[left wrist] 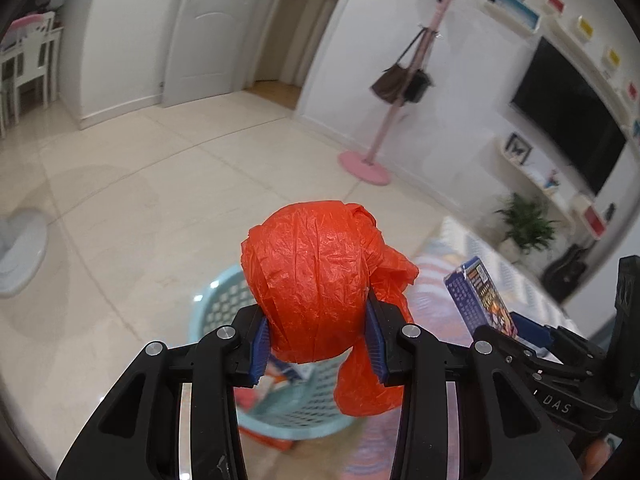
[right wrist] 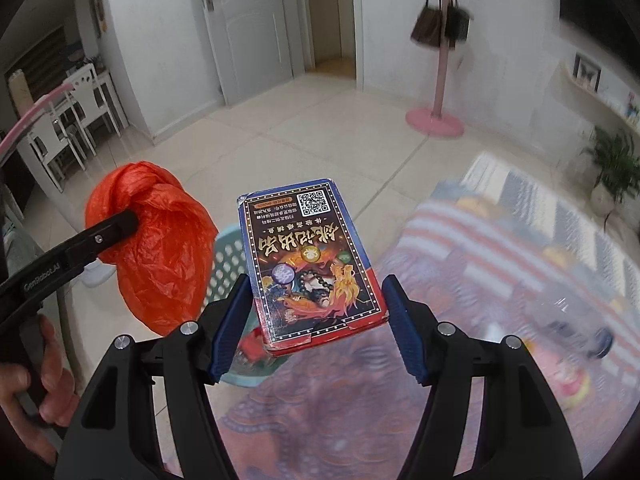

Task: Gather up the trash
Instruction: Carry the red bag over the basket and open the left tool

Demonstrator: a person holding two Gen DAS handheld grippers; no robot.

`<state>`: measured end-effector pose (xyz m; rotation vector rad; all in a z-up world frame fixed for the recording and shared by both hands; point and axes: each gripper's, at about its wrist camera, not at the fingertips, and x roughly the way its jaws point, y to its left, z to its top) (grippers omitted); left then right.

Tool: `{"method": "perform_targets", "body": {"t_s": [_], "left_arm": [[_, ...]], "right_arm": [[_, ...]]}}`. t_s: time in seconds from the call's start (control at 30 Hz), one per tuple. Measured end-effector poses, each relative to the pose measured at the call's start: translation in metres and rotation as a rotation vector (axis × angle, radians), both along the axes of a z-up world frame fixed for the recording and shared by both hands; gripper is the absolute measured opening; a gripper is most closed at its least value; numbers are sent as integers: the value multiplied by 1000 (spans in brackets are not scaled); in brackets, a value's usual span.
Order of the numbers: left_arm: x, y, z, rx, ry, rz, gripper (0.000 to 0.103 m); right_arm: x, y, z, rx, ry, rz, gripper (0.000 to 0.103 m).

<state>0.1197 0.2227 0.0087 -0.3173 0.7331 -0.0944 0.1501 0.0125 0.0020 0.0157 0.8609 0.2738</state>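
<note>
The left hand-held gripper (left wrist: 318,342) is clenched on a crumpled orange plastic bag (left wrist: 320,280), its blue pads pressing into the bundle's lower sides while a loose tail hangs to the right. The right hand-held gripper (right wrist: 316,328) has its jaws spread wide, yet a flat printed cardboard box with a QR code (right wrist: 310,260) sits between them; only the left pad seems to touch its edge, so I cannot tell whether it is truly gripped. Both items hang above the floor, over a light blue perforated plastic basket (left wrist: 224,300) that already holds some scraps. The bag looks light, soft and slippery, best pinched across its bunched core. The box seems light and stiff, best taken across its long edges.
</note>
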Motion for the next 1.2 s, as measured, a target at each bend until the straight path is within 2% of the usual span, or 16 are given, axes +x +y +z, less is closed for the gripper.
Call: {"method": "perform_targets", "body": {"t_s": [0.07,0.2,0.3,0.4,0.57,0.63,0.97,1.2], "left_arm": [[7,2,-13,34,38,7,38],[15,12,-36,63,93,54,38],[18,22,-48,61,125,73,38],[24,24,-51,108,121,78,42],[20,27,-50,63,104,65,56],[16,29,-45,62,81,70,62],[3,14,-33,49,20,23,65],[-12,-19,-8,5,-41,-97,65]], "right_arm": [[14,6,-19,-5,85,1,63],[34,18,-43,44,182,11,63],[47,29,-54,47,218,11,63],[55,38,-65,47,240,6,64],[56,38,-74,102,287,12,64],[54,34,-74,126,294,10,65],[34,6,-59,152,263,-27,65],[9,-34,-26,192,193,-69,65]]}}
